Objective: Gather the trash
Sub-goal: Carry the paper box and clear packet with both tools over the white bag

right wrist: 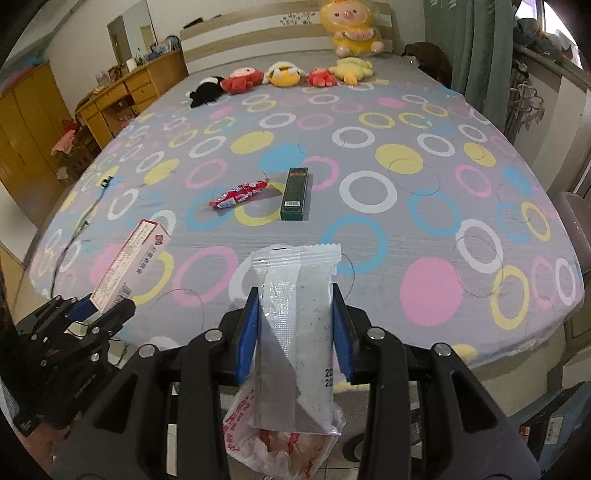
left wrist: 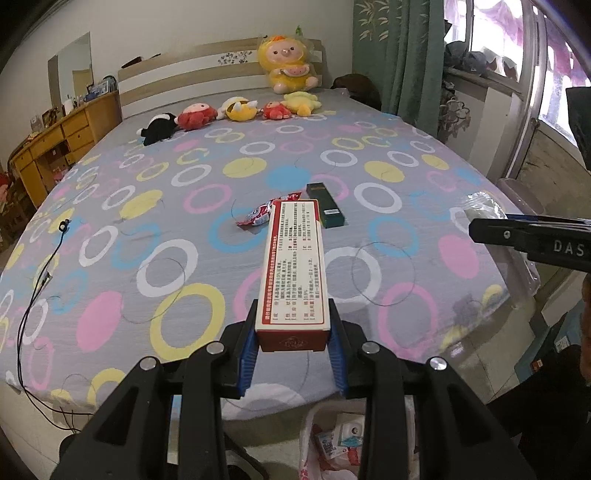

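Place: home bedroom
Signs: bed (left wrist: 258, 177) with headboard (left wrist: 192, 70), plush toys (left wrist: 236, 109), dresser (left wrist: 66, 136), mirror (left wrist: 70, 70), curtain (left wrist: 410, 55)

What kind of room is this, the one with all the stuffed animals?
Most likely a bedroom. A big bed with a ring-patterned sheet fills the view, plush toys line up by the headboard, and a wooden dresser stands along the wall.
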A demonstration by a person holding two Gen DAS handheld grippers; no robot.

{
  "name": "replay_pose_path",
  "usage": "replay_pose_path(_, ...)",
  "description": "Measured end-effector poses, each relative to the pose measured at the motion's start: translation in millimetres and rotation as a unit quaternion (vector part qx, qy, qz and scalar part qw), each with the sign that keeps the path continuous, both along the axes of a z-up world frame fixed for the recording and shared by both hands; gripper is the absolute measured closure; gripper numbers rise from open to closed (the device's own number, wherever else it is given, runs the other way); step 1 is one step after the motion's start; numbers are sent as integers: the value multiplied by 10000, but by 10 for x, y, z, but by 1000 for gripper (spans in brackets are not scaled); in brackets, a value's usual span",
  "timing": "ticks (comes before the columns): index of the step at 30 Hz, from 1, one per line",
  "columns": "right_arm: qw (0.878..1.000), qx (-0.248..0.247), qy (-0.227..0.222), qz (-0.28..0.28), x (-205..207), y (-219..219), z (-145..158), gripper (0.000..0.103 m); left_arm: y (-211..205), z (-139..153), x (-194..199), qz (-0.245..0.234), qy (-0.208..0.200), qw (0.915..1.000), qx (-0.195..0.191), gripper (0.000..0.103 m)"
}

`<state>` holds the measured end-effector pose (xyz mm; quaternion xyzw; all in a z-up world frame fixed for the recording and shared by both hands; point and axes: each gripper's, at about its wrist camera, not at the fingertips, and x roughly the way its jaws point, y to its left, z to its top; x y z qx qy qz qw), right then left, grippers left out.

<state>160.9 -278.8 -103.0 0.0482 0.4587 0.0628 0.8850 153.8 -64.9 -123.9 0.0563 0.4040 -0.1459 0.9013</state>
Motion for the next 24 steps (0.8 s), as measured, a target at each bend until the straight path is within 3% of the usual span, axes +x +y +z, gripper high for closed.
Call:
replay_pose_path(8, 9995, 69, -310, 53, -445, -83, 225, 67, -32, 160, -318, -223, -46, 9997, 14, 70)
replay_pose_path(24, 9995, 6, -292, 118, -1139, -26, 44, 67, -23, 170, -908, -709, 104, 9974, 12, 70)
